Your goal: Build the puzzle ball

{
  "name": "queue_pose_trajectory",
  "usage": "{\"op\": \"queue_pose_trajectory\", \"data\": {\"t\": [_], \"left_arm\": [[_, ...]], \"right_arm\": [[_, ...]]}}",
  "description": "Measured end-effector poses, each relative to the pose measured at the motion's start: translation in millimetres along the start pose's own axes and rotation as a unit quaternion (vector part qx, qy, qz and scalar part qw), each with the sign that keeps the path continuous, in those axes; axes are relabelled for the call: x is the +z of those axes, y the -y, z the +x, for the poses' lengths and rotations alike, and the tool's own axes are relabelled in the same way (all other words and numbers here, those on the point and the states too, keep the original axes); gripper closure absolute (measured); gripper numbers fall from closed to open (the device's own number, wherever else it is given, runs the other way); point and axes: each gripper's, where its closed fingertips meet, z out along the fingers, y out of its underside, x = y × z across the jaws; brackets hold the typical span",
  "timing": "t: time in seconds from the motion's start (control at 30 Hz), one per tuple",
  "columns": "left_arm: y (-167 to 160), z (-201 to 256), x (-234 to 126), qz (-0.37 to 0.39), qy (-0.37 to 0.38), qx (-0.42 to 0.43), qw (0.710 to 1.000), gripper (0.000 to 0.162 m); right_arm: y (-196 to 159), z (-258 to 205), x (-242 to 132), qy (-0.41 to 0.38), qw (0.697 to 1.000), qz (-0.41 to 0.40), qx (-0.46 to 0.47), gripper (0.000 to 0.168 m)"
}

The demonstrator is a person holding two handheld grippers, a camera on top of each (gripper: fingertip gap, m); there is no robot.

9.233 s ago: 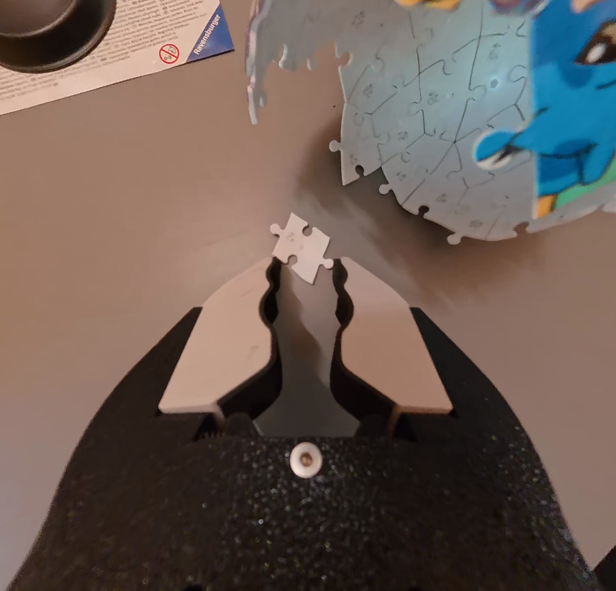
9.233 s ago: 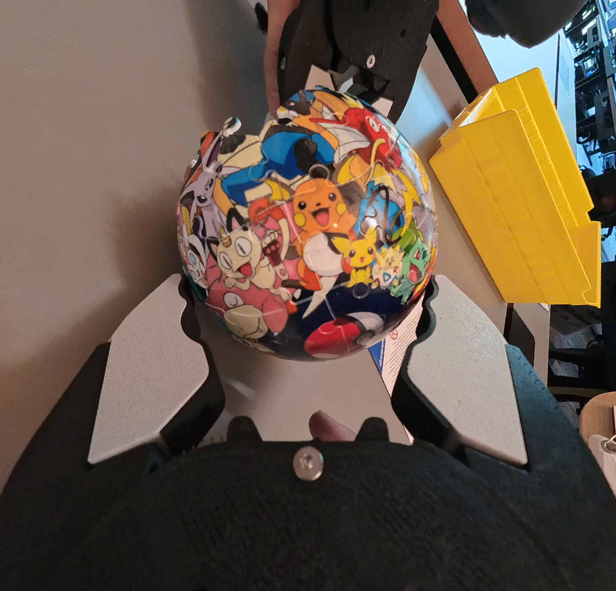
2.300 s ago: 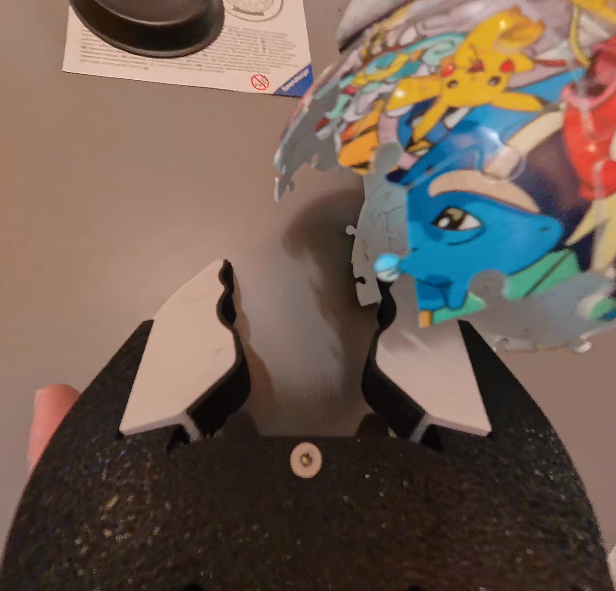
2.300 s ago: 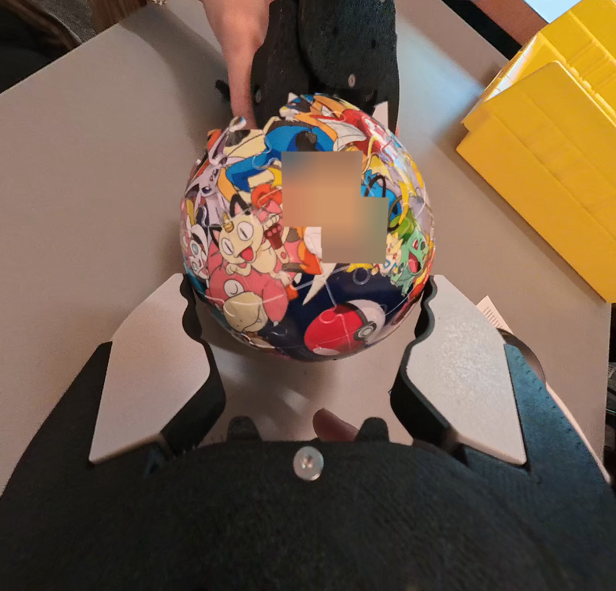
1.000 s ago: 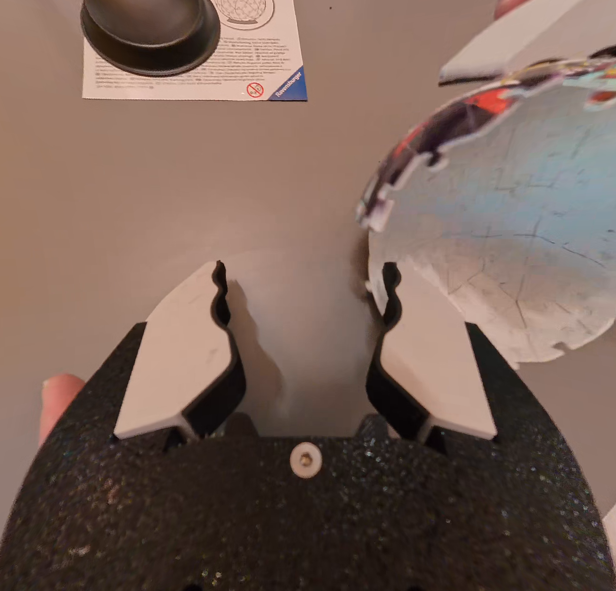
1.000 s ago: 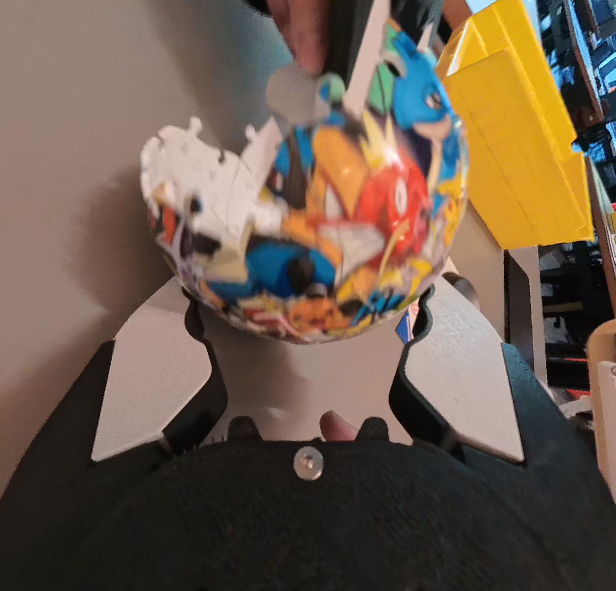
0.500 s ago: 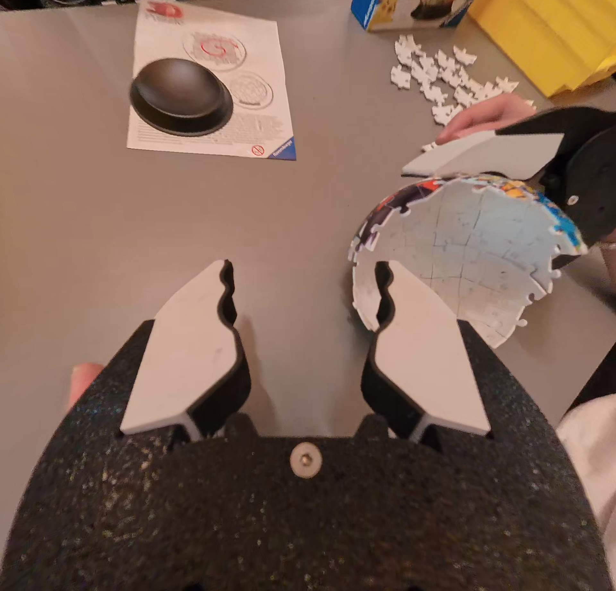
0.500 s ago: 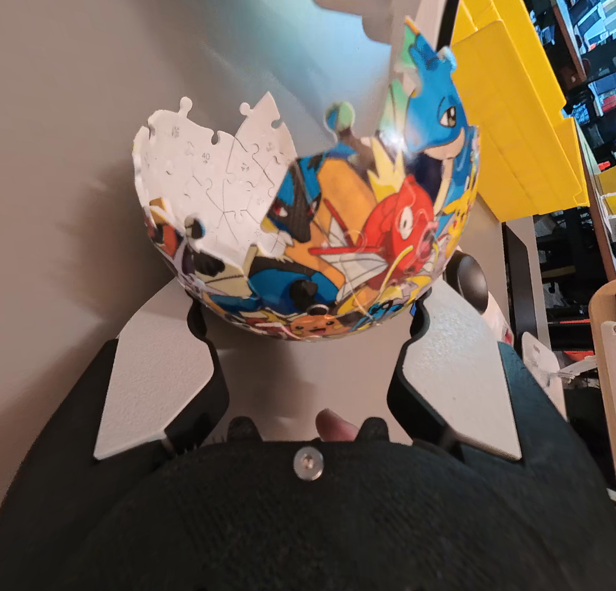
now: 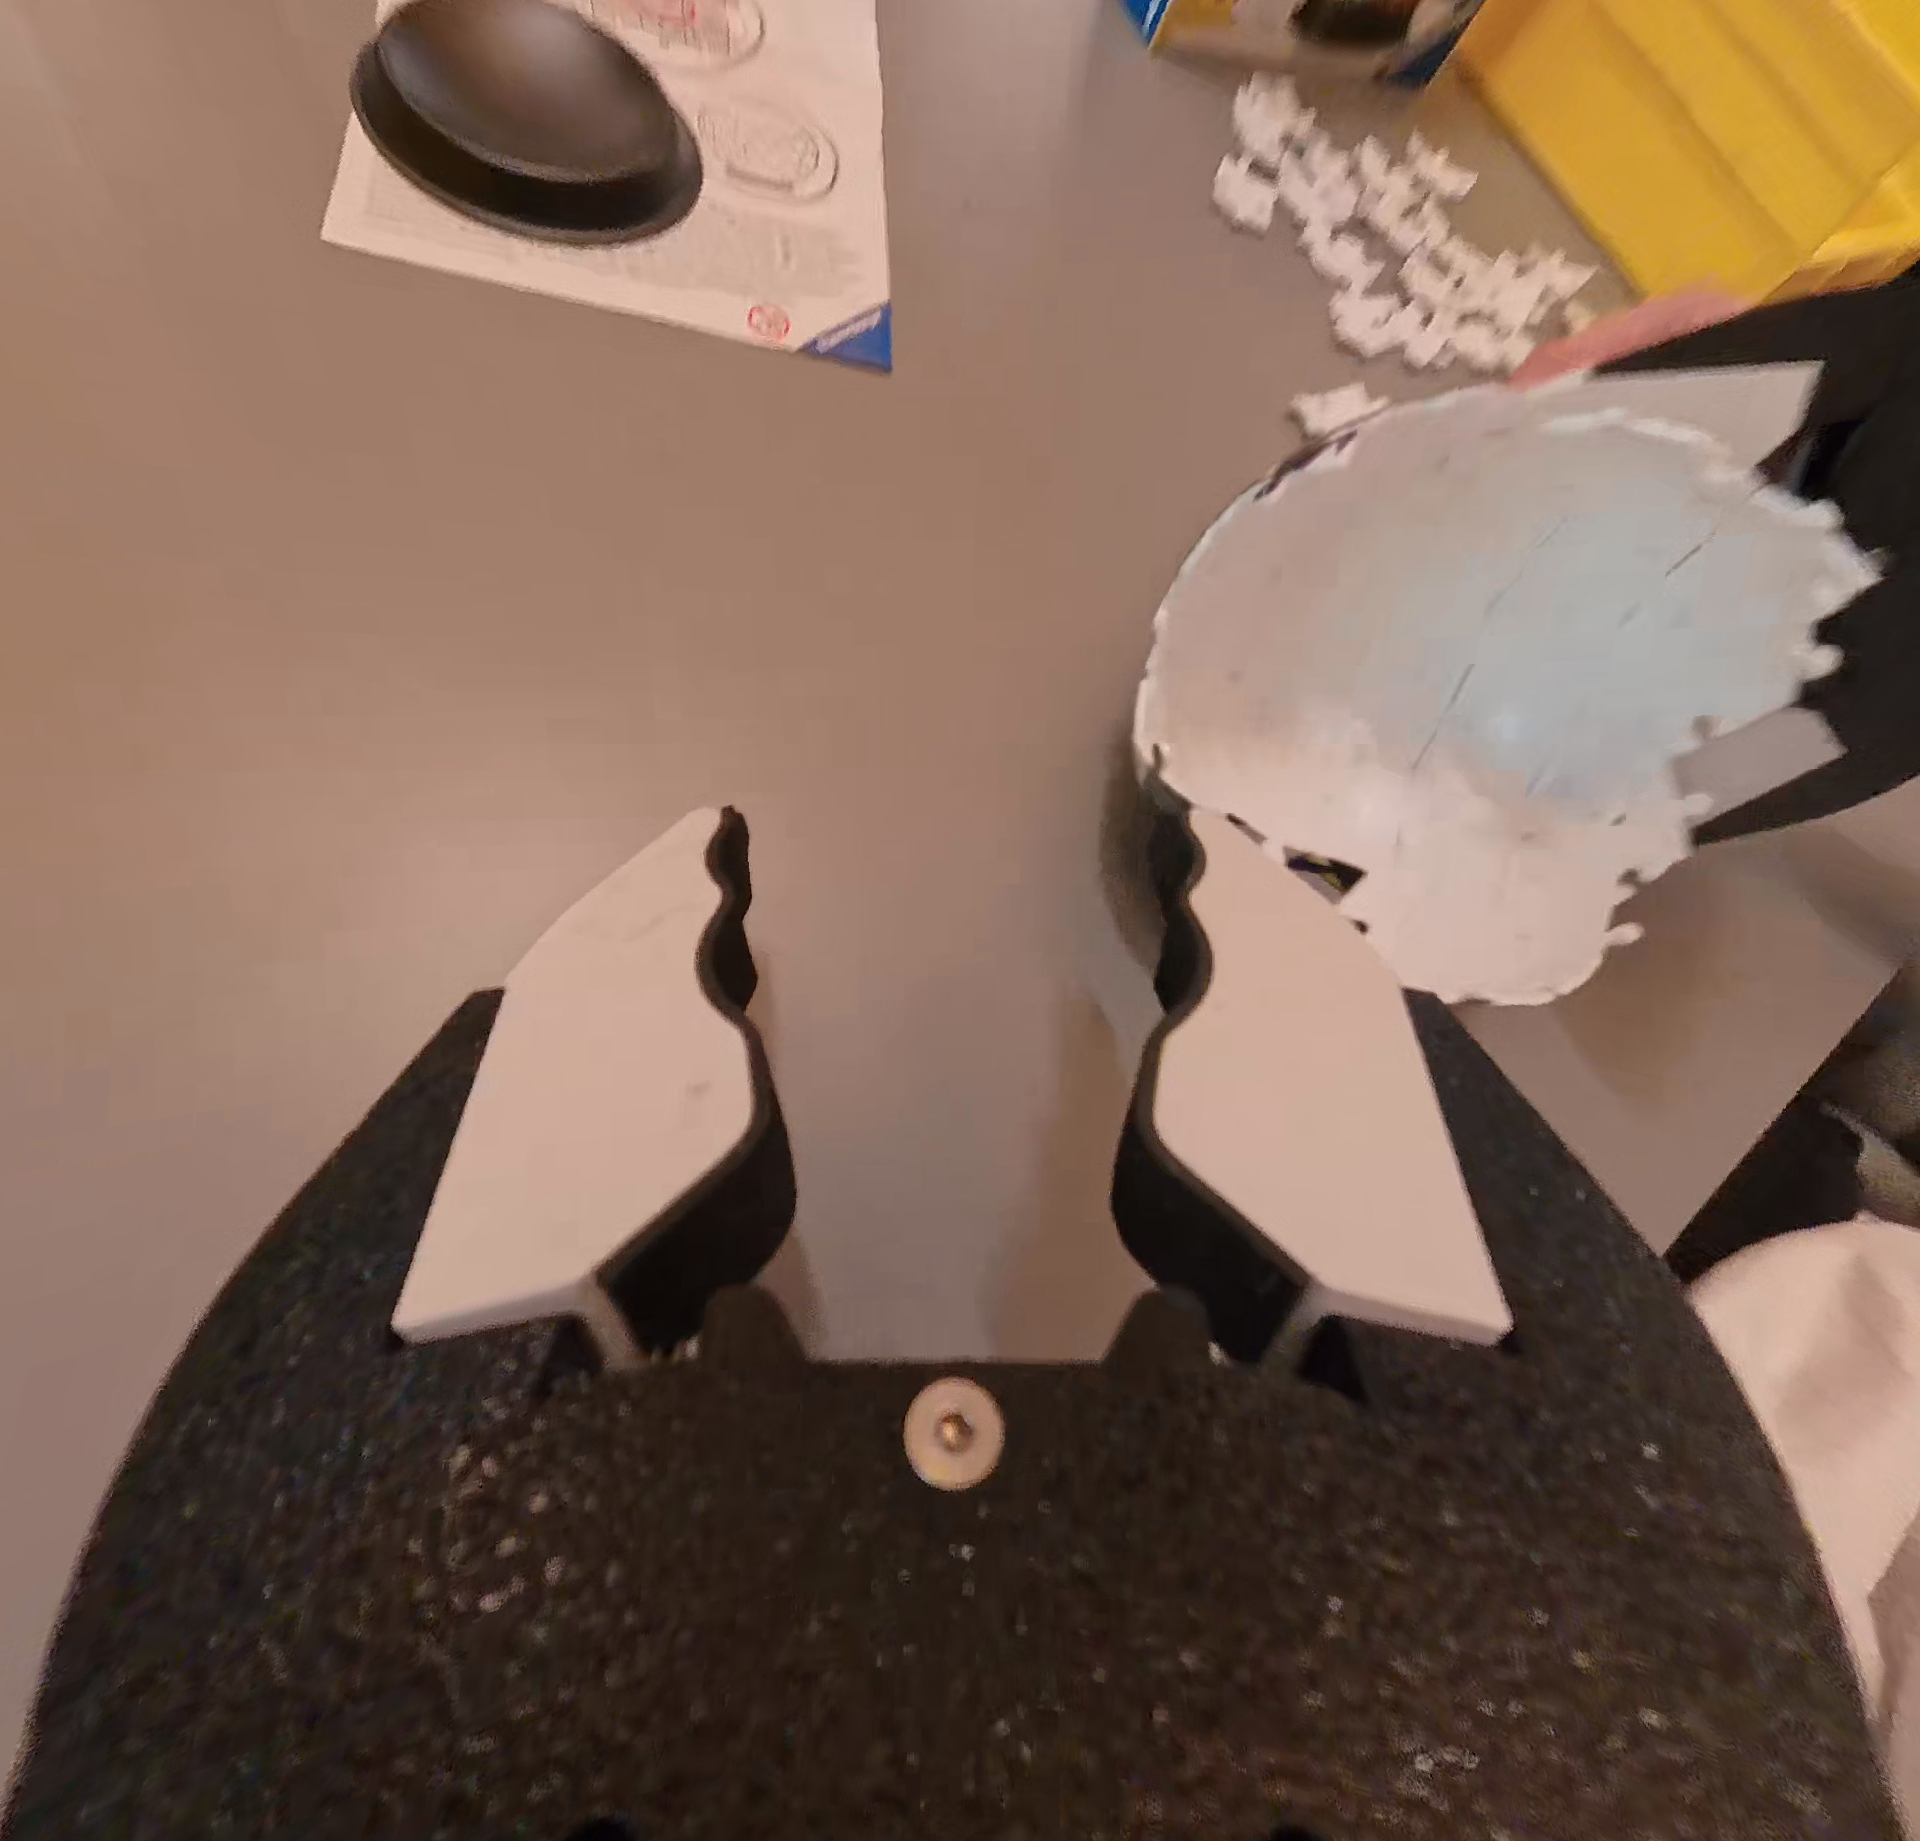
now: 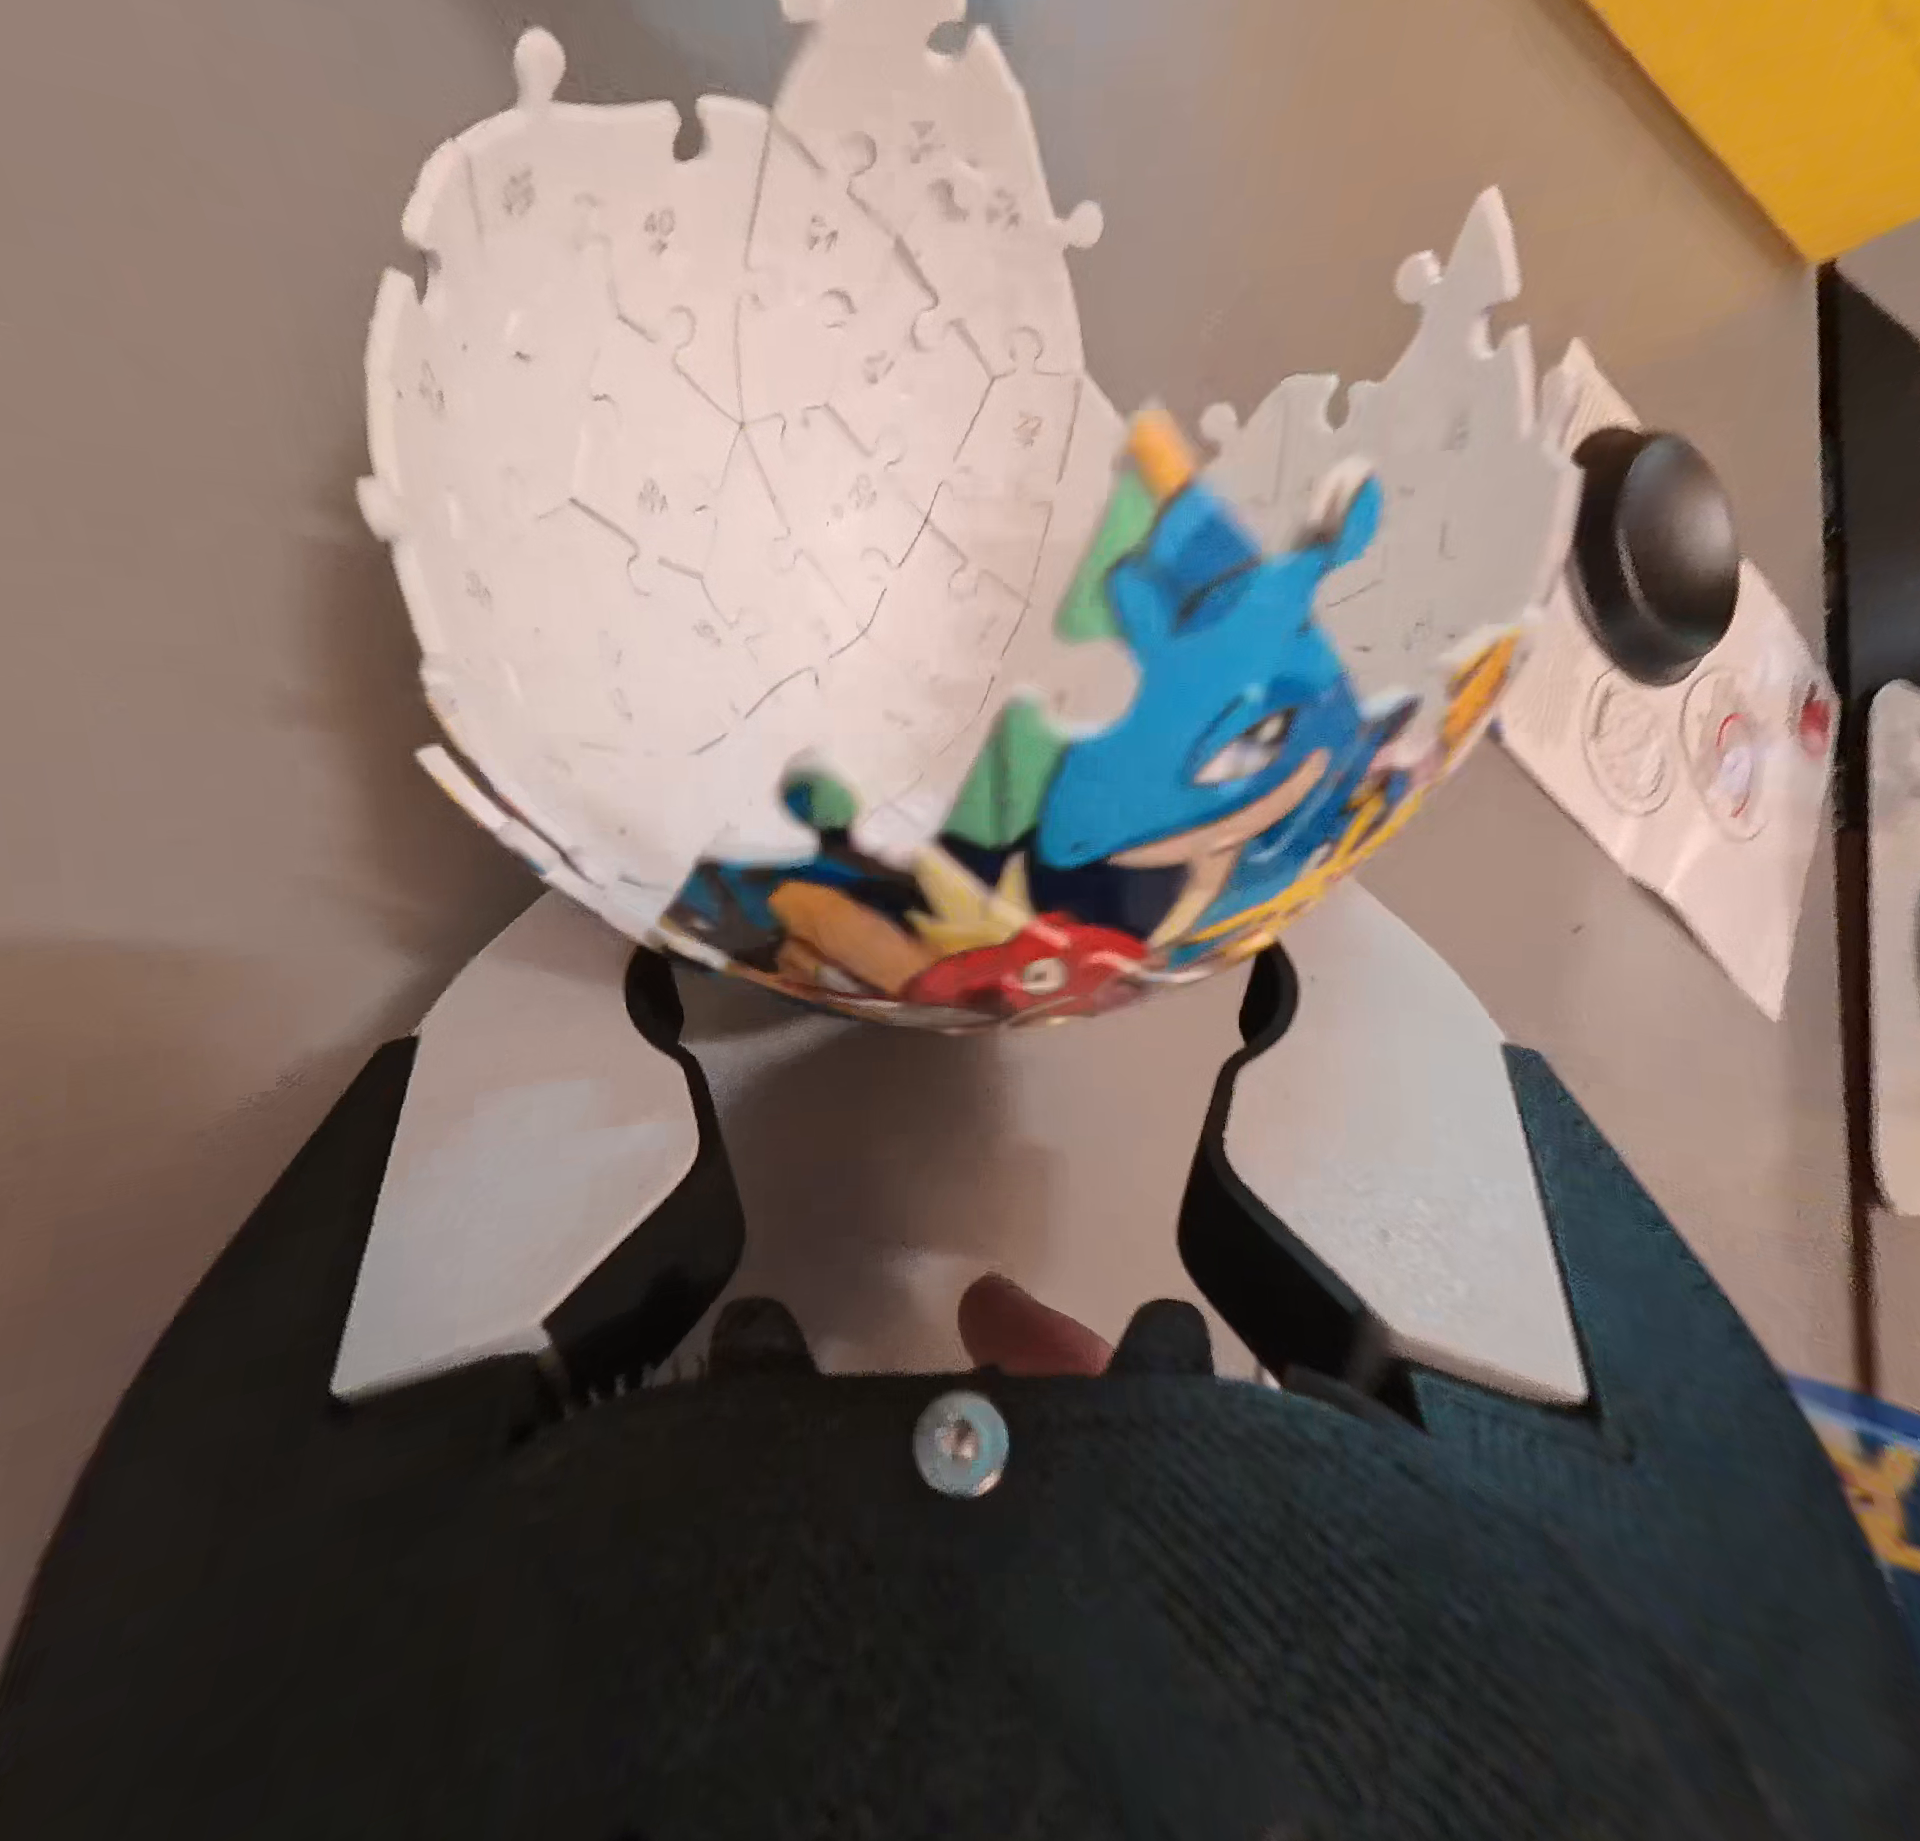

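Bare table (image 9: pixel 520 648) left of puzzle ball (image 9: pixel 1475 669)

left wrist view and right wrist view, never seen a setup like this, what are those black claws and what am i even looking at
There is no robot here. A person holds a two-finger gripper in each hand, and each gripper carries a camera looking forward along its fingers.

The left wrist view shows the left gripper, open and empty above the grey table. The right wrist view shows the right gripper, whose fingers clasp the half-built puzzle ball: colourful outside, white inside, with a jagged unfinished rim.

On the table lie a black stand on an instruction sheet, a heap of loose white pieces, the puzzle box and a yellow bin.
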Motion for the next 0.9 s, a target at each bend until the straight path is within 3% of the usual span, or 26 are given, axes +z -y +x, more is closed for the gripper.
{"op": "queue_pose_trajectory", "data": {"t": [0.1, 0.2, 0.47, 0.73, 0.9], "left_arm": [[0.2, 19.7, -9.4, 0.046, -0.030, -0.013, 0.998, 0.087], [-15.8, 41.8, -9.5, 0.037, -0.052, -0.005, 0.998, 0.082], [-31.3, 79.3, -1.1, 0.042, -0.071, 0.004, 0.997, 0.081], [-33.9, 102.3, 8.1, 0.030, -0.080, 0.020, 0.996, 0.081], [-41.4, 127.6, 31.5, -0.004, -0.102, 0.054, 0.993, 0.081]], "right_arm": [[-1.3, -10.4, -6.9, 0.016, 0.999, 0.014, 0.037, 0.064], [-6.2, -17.9, -12.4, 0.034, 0.997, 0.010, 0.073, 0.064], [-20.0, -32.7, -36.5, 0.100, 0.994, 0.010, 0.049, 0.066], [-60.4, 11.7, -71.4, 0.036, 0.992, 0.020, 0.116, 0.075], [-70.3, 5.0, -64.9, 0.060, 0.990, 0.016, 0.126, 0.080]]}}
